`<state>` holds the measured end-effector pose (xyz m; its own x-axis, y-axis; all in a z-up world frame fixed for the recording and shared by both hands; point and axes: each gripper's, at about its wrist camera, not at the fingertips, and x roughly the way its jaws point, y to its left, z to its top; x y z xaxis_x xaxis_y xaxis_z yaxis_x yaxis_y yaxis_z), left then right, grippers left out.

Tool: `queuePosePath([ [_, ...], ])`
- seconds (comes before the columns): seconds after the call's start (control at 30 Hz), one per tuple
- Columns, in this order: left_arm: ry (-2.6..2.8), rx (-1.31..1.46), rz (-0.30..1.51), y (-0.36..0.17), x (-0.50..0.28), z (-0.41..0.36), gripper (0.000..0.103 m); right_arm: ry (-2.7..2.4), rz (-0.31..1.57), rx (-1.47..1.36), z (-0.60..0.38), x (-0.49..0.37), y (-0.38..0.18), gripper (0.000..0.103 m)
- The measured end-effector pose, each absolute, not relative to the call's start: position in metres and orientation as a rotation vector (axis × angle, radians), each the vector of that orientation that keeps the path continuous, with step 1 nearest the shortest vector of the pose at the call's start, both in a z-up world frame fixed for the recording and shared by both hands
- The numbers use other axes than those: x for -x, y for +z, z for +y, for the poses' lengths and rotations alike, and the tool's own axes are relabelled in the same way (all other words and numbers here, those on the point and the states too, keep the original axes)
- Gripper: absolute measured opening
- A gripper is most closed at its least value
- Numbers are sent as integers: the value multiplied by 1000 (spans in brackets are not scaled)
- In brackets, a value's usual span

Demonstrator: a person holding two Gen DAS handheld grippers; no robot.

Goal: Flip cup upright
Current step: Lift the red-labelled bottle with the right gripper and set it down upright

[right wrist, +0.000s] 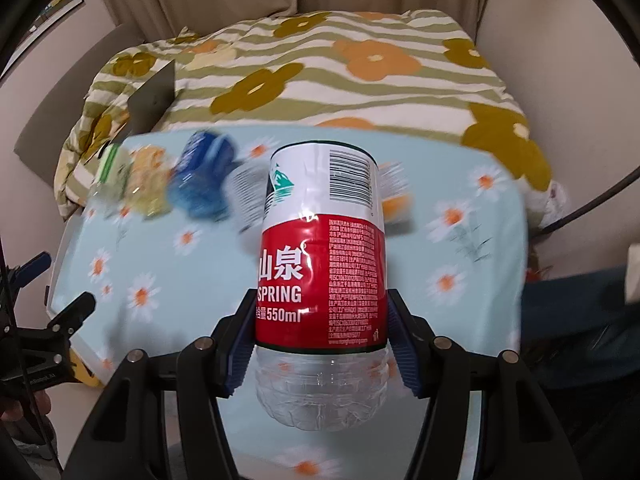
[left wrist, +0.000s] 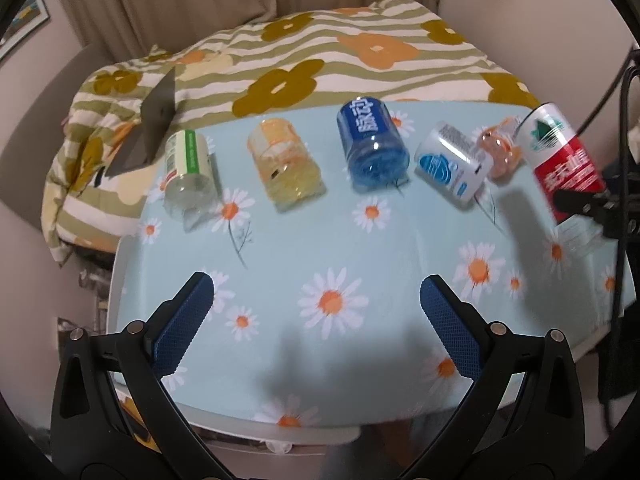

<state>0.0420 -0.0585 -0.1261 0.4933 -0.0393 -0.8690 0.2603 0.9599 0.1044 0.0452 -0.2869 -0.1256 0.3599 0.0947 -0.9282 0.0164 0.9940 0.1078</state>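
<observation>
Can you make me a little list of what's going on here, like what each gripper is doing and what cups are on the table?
Left gripper: open, holding nothing, above the table
Right gripper: shut on the red-label cup
Red-label cup: lifted off the table, tilted
Cups on the table: green-label cup, yellow cup, blue cup, white-and-blue cup, orange cup
Behind the table: flowered blanket

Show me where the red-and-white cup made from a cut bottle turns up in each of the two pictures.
Left wrist view: the red-and-white cup is at the far right edge, off the flowered tablecloth, held by the right tongs.
Right wrist view: the same cup fills the centre, clamped between the right tongs.
Shared landmark: the blue cup on its side, mid-table in the left view, upper left in the right view.
</observation>
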Motion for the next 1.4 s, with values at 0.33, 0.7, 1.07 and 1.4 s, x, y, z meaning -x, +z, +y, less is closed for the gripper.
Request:
queuePosePath([
  [0.33,-158,-296,1060,-143,-33,-3,103,40,1229,-264,-202,-35,-171,56],
  [0.7,-126,-300,1045,-160,-35,39,103,-17,1246,-271,-179,-38,-197,56],
  [1.07,-105,-296,1051,-158,-30,47,103,-12,1230,-253,-174,-34,-190,63],
  [1.4,-85,-246,1007,-106,-37,23,103,42,1094,-263,-207,-5,-120,103],
])
